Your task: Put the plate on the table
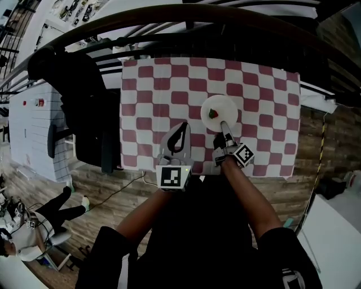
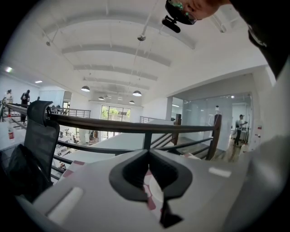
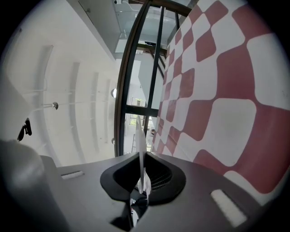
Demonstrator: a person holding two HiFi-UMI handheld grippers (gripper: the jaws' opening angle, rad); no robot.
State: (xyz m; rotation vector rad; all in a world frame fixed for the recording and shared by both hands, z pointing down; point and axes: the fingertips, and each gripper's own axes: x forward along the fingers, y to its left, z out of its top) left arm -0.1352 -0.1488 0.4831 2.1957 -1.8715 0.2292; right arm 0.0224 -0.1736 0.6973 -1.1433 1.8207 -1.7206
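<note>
The right claw (image 1: 224,125) is squeezed nearly shut on the near edge of the white plate (image 1: 219,108); in the right gripper view the plate's edge (image 3: 140,136) looks like a thin white blade pinched between the two dark jaws of that claw (image 3: 141,156). The plate is round and sits over the middle right part of the table (image 1: 152,90); I cannot tell if it is touching the red and white checked cloth (image 3: 235,90) or is just above it. A small red and green thing (image 1: 213,113) lies on the plate. The left claw (image 1: 184,126) is just beside it, lower and to the left in the head view; in the left gripper view its jaws (image 2: 147,153) touch at the tips and hold nothing. Two bare arms (image 1: 248,192) reach up from the bottom of the head view. A black chair (image 1: 84,113) stands at the left of the table; a dark curved rail (image 1: 186,14) runs along the top; the wood floor (image 1: 107,180) shows below.
</note>
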